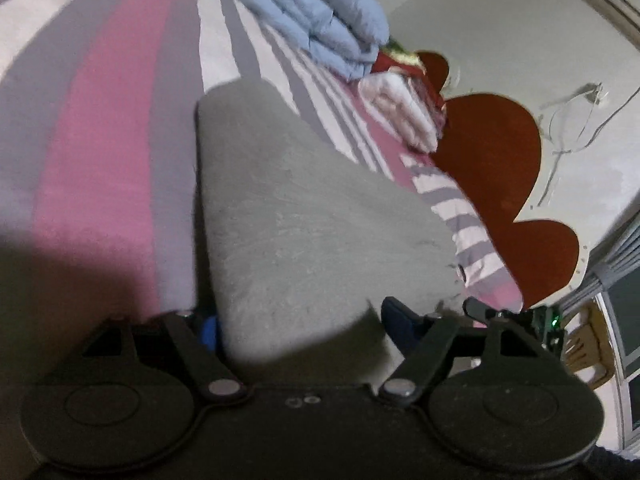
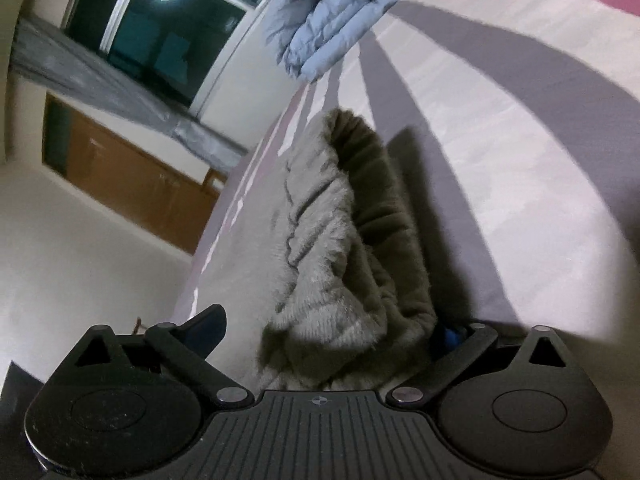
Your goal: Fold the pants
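Left wrist view shows your left gripper (image 1: 304,320) low over the grey fleece pants (image 1: 296,208), which lie flat on the striped pink, grey and white bed sheet (image 1: 100,120). The near end of the pants sits between the blue-tipped fingers (image 1: 400,322), but you cannot tell from here whether the pads press the cloth or stand just clear of it. Toward the far edge of the bed, a folded pale blue quilted blanket (image 1: 312,12) rests on the sheet, and a folded white and red cloth (image 1: 404,108) lies near the bed's right edge, beside the dark red scalloped headboard (image 1: 492,152). Right wrist view shows your right gripper (image 2: 328,332) spread wide, with the bunched, ruffled end of the same grey pants (image 2: 332,240) rising between its fingers, neither finger visibly clamping it. Beyond, the blue blanket (image 2: 332,20) lies on the sheet (image 2: 520,120), well apart from the pants.
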`<state>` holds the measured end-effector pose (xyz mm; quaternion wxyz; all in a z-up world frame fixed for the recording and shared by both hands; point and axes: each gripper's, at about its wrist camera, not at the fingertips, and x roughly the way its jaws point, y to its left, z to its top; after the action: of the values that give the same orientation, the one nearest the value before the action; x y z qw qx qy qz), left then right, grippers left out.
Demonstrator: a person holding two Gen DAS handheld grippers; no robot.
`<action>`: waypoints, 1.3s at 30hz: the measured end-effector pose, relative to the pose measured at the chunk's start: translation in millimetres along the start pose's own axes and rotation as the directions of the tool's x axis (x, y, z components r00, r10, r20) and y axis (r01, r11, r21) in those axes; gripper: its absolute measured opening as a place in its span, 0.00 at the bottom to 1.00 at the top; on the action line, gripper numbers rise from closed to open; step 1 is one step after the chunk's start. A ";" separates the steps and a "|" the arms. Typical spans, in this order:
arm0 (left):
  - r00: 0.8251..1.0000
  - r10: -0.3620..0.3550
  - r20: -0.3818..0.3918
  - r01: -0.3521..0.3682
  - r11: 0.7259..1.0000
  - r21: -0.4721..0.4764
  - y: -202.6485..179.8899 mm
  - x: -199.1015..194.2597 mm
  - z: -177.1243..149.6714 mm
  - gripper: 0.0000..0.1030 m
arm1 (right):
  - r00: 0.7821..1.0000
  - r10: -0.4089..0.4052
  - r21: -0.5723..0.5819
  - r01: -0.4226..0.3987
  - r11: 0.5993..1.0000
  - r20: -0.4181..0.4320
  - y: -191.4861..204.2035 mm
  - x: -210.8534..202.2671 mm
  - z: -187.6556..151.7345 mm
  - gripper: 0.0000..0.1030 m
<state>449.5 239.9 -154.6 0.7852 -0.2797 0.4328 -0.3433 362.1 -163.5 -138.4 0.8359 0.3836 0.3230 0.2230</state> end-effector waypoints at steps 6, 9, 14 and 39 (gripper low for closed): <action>0.999 0.016 0.049 -0.016 1.000 -0.003 -1.6 -0.8 -1.6 0.22 | 0.992 -0.125 -0.121 0.124 0.985 -0.005 29.8 24.3 4.7 0.50; 0.995 0.010 0.096 -0.013 1.000 0.027 -16.5 -16.4 1.5 0.18 | 0.994 -0.105 -0.175 0.109 0.978 0.034 47.7 23.5 6.2 0.49; 0.986 0.042 0.163 -0.055 0.995 0.079 -23.4 -40.4 30.3 0.18 | 0.998 -0.013 -0.205 0.026 0.979 0.065 68.5 34.0 20.5 0.48; 0.651 0.611 0.452 -0.698 0.715 0.038 -28.6 -113.2 -35.9 0.94 | 0.892 -0.295 -0.333 0.409 0.849 0.343 67.1 11.4 -44.9 1.00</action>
<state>365.6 305.9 -95.1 0.9524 -0.0850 0.2926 -0.0122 329.6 -93.5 -112.2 0.9596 0.1671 0.2155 0.0688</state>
